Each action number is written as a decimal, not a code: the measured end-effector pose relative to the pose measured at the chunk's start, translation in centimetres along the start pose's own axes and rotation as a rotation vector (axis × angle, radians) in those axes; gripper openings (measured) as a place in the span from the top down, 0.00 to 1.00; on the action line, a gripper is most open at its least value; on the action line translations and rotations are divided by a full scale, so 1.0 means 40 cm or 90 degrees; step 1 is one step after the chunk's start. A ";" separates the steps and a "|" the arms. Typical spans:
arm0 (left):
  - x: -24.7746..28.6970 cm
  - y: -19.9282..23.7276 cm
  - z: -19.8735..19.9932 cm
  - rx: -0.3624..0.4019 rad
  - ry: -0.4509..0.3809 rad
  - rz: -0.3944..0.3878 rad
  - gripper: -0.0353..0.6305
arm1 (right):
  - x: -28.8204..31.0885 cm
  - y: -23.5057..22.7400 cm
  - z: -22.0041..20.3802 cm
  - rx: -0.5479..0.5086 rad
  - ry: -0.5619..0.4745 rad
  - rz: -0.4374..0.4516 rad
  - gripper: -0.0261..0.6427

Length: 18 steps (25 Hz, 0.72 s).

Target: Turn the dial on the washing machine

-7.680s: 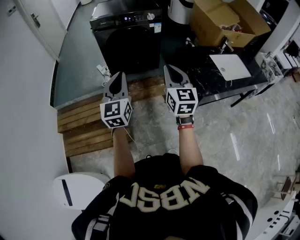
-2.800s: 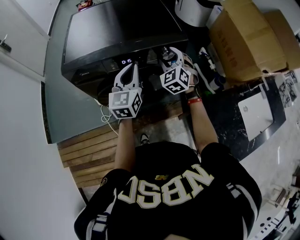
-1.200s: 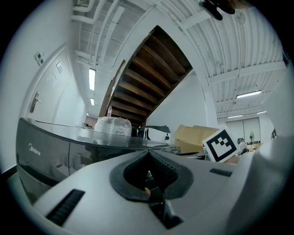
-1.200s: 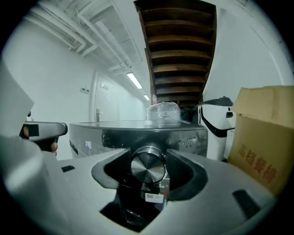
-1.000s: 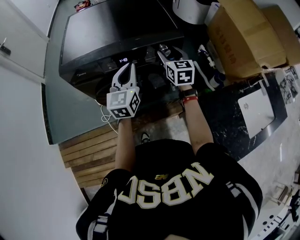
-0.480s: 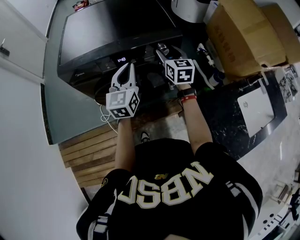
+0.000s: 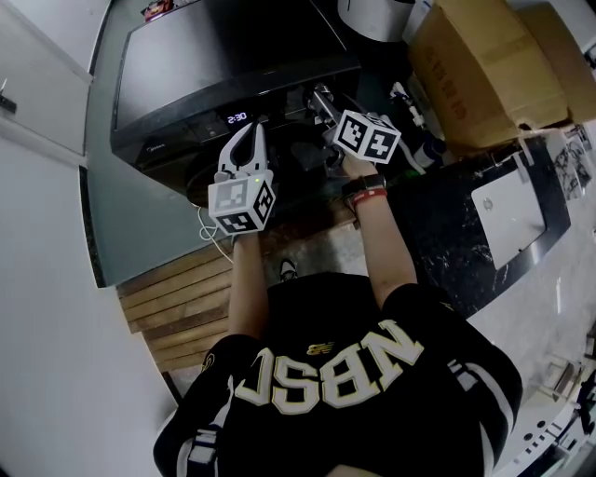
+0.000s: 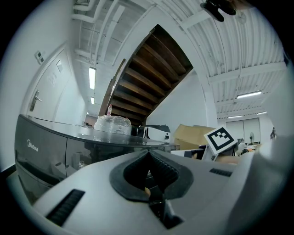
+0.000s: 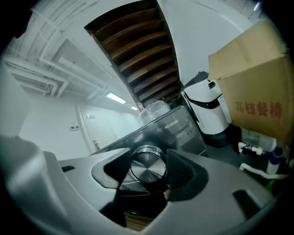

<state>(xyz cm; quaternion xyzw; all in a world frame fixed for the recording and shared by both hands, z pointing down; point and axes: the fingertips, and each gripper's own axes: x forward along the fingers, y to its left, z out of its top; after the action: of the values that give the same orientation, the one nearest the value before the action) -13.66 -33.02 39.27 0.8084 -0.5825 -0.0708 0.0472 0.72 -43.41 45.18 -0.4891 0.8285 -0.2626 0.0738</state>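
Observation:
The black washing machine [image 7: 214,56] stands in front of me, with its lit display [image 7: 237,118] on the front panel. Its round silver dial [image 9: 148,169] sits between the two pads of my right gripper [image 9: 147,161], which is shut on it. In the head view that right gripper [image 7: 323,101] reaches the panel's right end, its marker cube tilted over. The dial is mostly hidden there. My left gripper [image 7: 249,132] hangs just before the panel below the display, held level. The left gripper [image 8: 148,155] is shut with nothing in it.
A large cardboard box [image 7: 484,65] and a white appliance [image 7: 368,14] stand right of the machine. A black counter [image 7: 438,233] with a white sheet runs along the right. Wooden boards [image 7: 177,298] and a white cable [image 7: 207,228] lie on the floor at the left.
My right gripper has rolled clockwise on the dial, so its marker cube now tilts to the right. The figures on the display have changed. The left gripper has not moved.

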 end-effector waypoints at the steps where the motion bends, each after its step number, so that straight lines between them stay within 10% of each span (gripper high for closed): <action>1: 0.001 0.000 0.000 0.000 0.000 0.000 0.93 | -0.004 -0.001 0.005 0.014 -0.002 -0.003 0.59; 18: 0.022 -0.020 -0.004 -0.003 0.000 -0.014 0.93 | -0.008 -0.014 0.003 0.134 -0.019 0.016 0.59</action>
<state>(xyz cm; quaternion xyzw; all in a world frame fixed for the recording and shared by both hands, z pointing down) -12.61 -33.60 39.25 0.8149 -0.5731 -0.0724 0.0483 1.35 -43.38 45.31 -0.4718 0.8014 -0.3398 0.1405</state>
